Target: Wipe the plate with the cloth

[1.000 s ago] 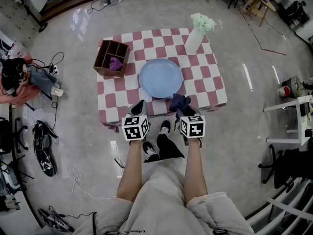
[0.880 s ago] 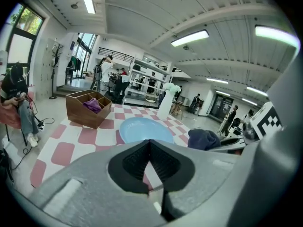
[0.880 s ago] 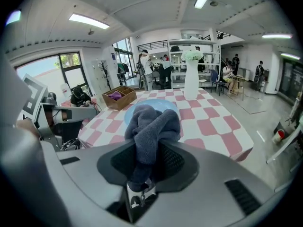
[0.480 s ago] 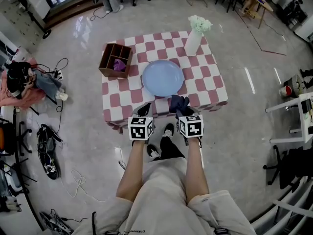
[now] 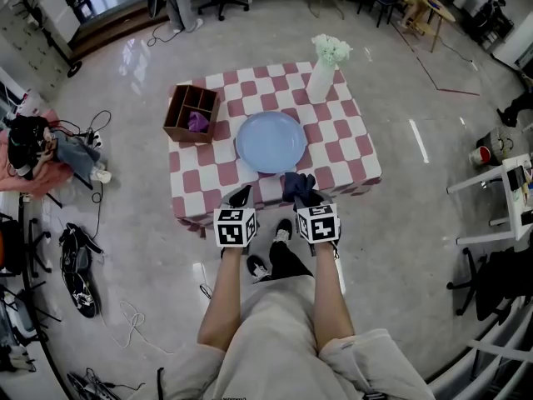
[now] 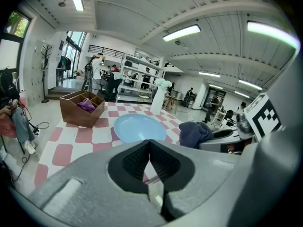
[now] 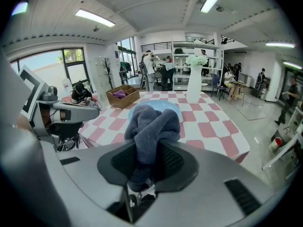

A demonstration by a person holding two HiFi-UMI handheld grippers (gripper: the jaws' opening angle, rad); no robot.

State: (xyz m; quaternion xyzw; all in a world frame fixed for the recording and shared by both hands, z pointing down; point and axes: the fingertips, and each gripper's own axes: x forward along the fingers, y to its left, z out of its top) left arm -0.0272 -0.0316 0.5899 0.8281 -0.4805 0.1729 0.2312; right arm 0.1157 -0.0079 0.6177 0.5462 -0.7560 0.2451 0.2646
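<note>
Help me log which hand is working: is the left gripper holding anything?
No, the left gripper has its fingers pressed together with nothing between them.

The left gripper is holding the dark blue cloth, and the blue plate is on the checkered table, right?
No, the right gripper holds the cloth, as the right gripper view shows; the left gripper is shut and empty. The plate is on the checkered table.
</note>
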